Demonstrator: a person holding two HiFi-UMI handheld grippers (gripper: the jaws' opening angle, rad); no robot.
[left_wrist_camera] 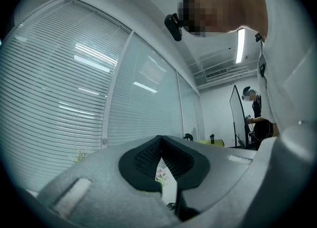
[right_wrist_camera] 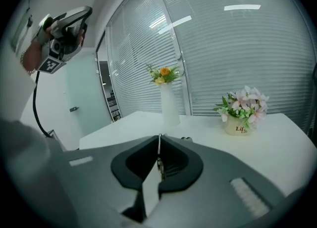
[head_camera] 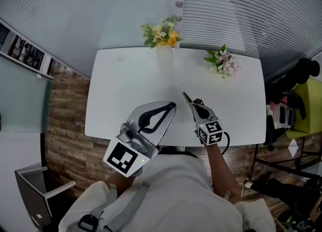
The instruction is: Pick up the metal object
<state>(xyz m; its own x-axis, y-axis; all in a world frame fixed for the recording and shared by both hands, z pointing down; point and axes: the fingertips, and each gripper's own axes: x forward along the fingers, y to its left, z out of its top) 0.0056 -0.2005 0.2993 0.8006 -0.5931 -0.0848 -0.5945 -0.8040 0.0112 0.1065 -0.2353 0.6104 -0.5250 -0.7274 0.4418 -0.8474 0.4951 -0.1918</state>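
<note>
My right gripper hangs over the near middle of the white table, raised off it and tilted slightly down. In the right gripper view its jaws meet at the tips, with a small thin metal object pinched between the pads further back. The metal piece is too small to make out in the head view. My left gripper is held level at the table's near edge, to the left of the right one. Its tips touch and hold nothing.
A tall white vase with yellow flowers stands at the table's far edge. A pot of pink flowers sits at the far right. Window blinds run behind the table. A green chair is off to the right.
</note>
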